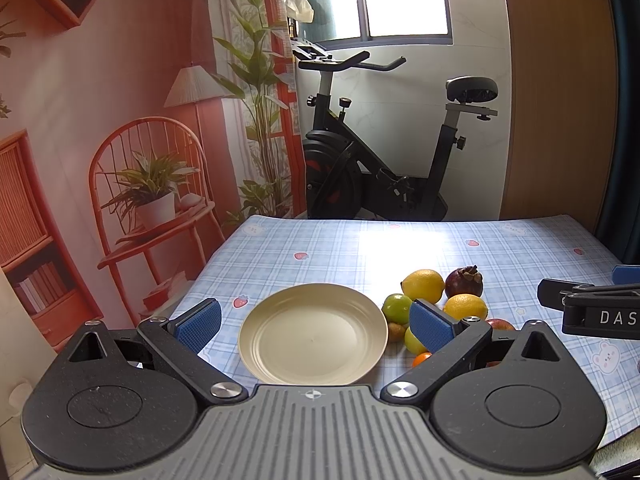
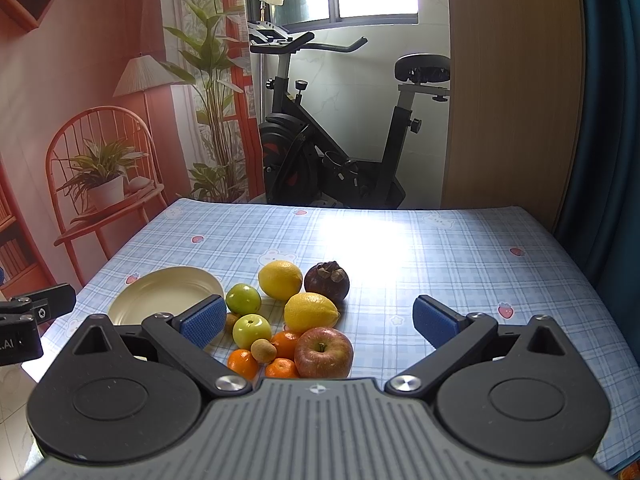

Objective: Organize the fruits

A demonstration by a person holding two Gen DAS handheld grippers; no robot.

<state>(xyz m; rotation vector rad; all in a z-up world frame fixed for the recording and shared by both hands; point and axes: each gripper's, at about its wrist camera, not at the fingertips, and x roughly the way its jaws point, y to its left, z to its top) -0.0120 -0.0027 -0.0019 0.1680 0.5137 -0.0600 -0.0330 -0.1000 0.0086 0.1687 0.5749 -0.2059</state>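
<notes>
Two grippers are seen with jaws spread wide and nothing held or touched between the blue ribbed pads; the left gripper (image 1: 316,322) hangs over the near edge of a plate (image 1: 280,344), while the right gripper (image 2: 318,320) hangs over a pile of fruit; part of the right gripper is caught at the right edge of the left view.

Only the right view lays the pile out whole: a red-streaked apple (image 2: 324,352) lies nearest, with three small oranges (image 2: 285,343) and a small brown round fruit (image 2: 263,351) just left of it; these are mostly hidden behind a finger in the left view, where only slivers are seen. Two smooth green fruits (image 2: 243,298), two dimpled oval lemons (image 2: 280,279) and a dark purple mangosteen (image 2: 326,279) with a woody cap are shown farther back, packed close together.

The plate is shown fully in the left view as a round, shallow, cream disc with faint concentric rings, bare, lying just left of the fruit; in the right view its near part is cut off by a finger.

All rests on a glossy blue plaid tablecloth (image 1: 320,248) printed with strawberries and bears; beyond the far edge a black exercise bike (image 1: 380,152) is seen.
</notes>
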